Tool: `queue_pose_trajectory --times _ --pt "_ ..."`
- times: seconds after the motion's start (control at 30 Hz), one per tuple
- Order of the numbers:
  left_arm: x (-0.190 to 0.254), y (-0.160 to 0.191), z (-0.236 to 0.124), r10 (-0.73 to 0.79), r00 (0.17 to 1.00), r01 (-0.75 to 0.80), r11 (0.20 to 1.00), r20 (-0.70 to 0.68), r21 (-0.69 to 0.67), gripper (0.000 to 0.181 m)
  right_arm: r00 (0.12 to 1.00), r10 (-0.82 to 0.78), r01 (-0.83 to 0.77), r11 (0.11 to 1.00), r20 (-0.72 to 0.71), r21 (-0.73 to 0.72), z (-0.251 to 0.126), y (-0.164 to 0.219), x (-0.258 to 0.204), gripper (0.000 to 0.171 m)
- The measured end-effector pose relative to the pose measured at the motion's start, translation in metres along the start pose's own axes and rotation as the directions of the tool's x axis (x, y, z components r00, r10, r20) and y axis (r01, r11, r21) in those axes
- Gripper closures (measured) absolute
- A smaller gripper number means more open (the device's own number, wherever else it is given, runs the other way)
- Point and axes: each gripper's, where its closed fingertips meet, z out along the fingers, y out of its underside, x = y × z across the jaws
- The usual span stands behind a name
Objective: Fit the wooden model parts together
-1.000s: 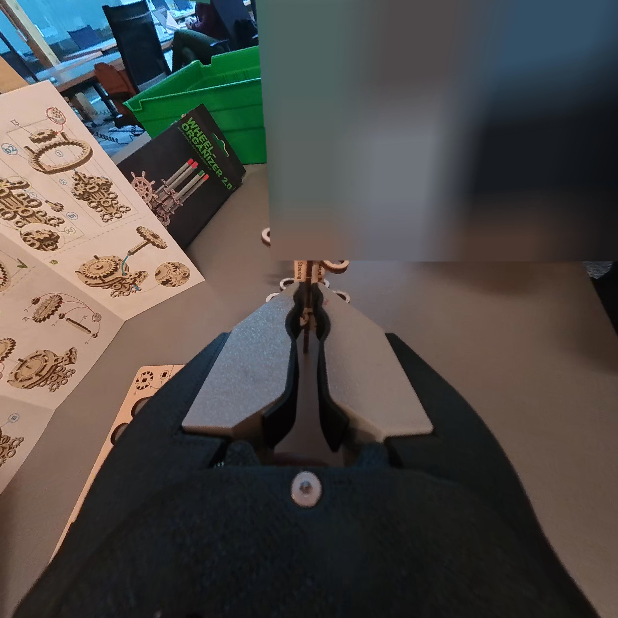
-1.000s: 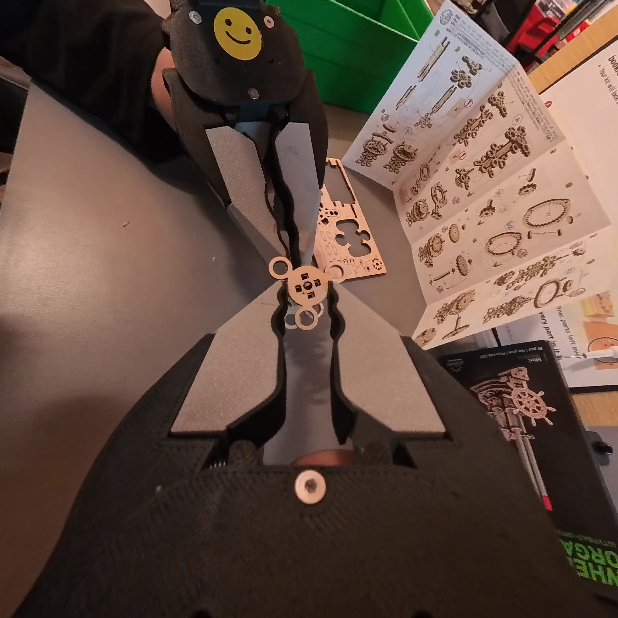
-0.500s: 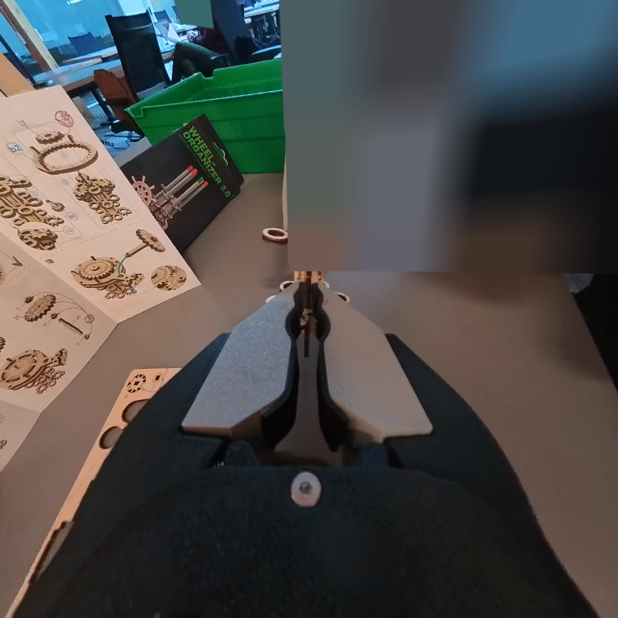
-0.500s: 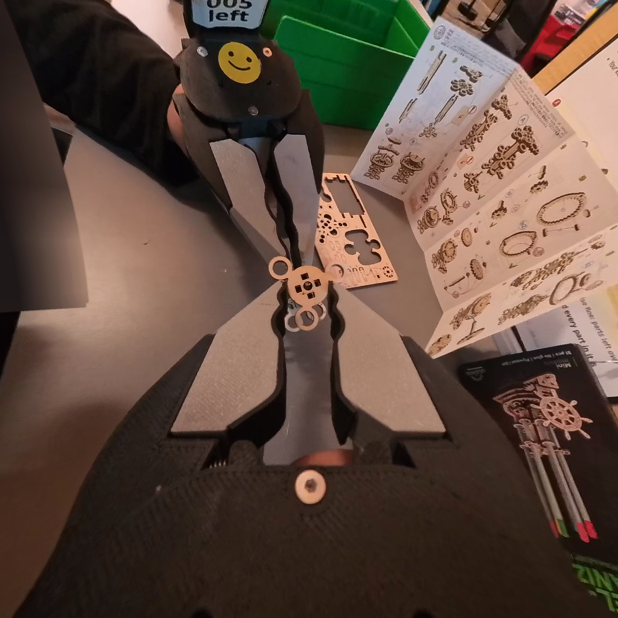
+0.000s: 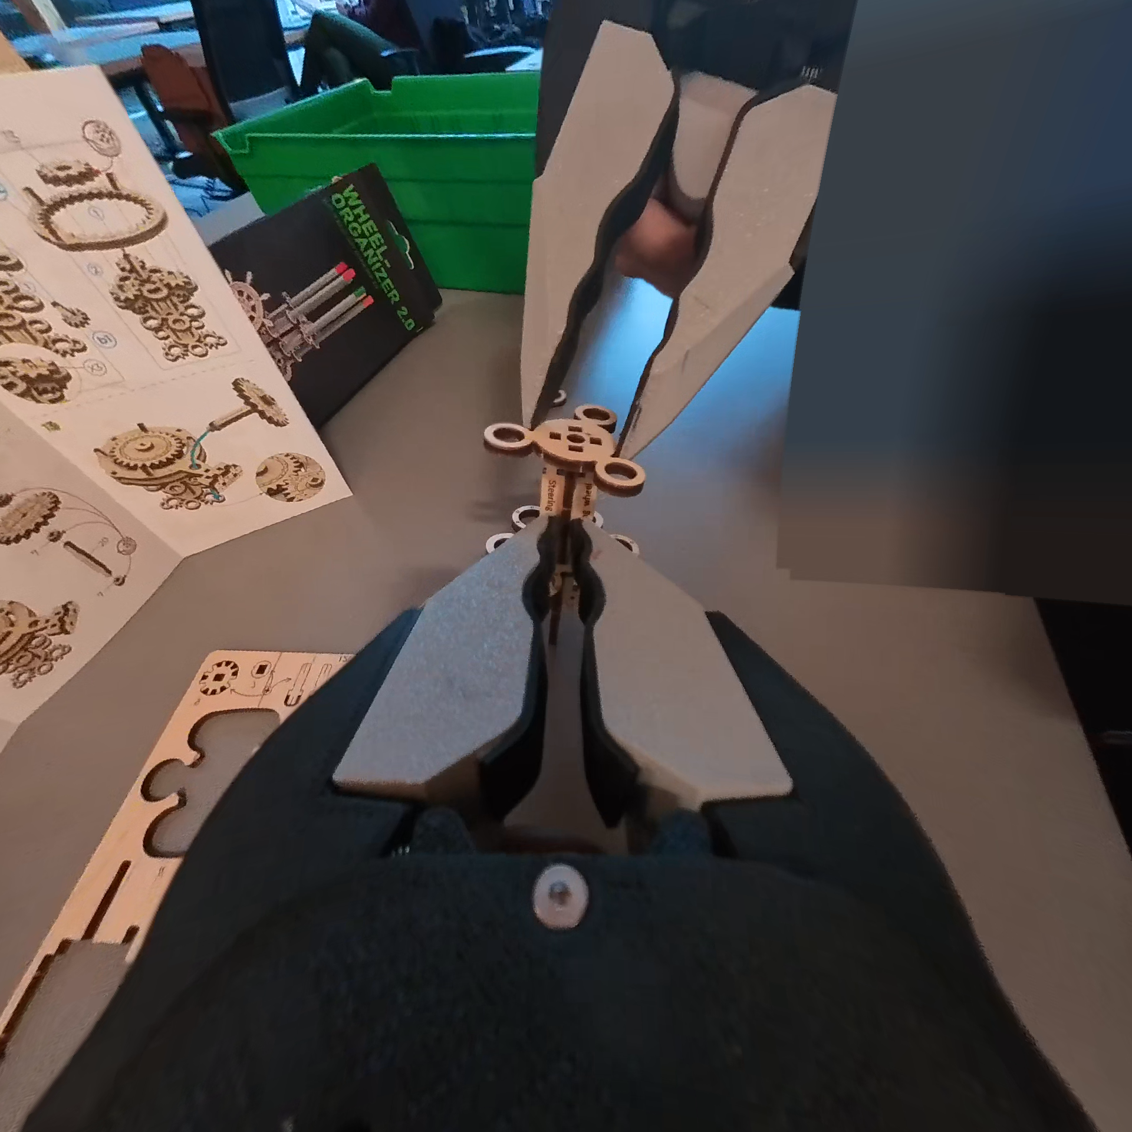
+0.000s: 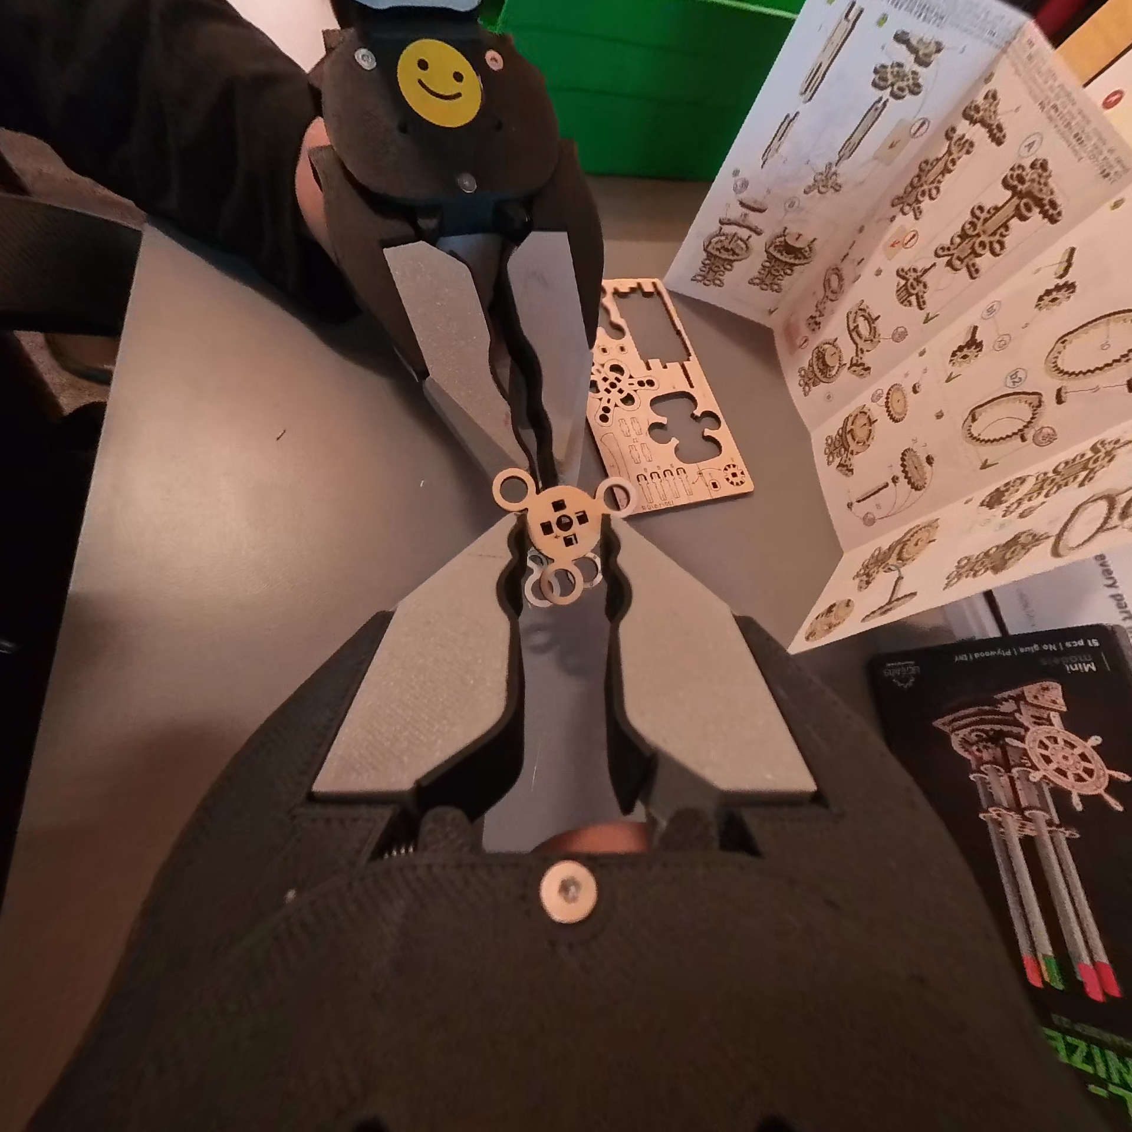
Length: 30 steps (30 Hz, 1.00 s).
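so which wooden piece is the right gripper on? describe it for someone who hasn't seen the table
On the grey table, find where the two grippers meet tip to tip. The right gripper pinches a small wooden disc with three ring-shaped lobes and square holes. Unlike the flat wooden sheet behind, it is held up in the air.

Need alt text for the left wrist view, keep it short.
Left hand-held gripper is shut on the upright stem of a small wooden model part, whose flat three-ringed disc sits on top. The right hand-held gripper reaches in from opposite, its fingertips either side of the disc. On the grey table: instruction sheet, black box, green bin.
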Motion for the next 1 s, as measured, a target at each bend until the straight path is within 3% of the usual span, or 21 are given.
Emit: queue_pose_trajectory --times 0.27,1.0 --pt "-0.0025 0.0002 -0.0014 -0.029 1.0 0.029 1.0 0.001 0.003 0.181 0.999 0.003 0.002 0.995 0.042 -0.101 0.0028 -0.0008 0.0027 0.151" --pt "-0.0066 0.0008 -0.0045 -0.074 0.997 0.074 0.997 0.002 0.006 0.181 0.995 -0.002 0.023 0.976 0.099 -0.216 0.0081 -0.0023 0.0053 0.15"
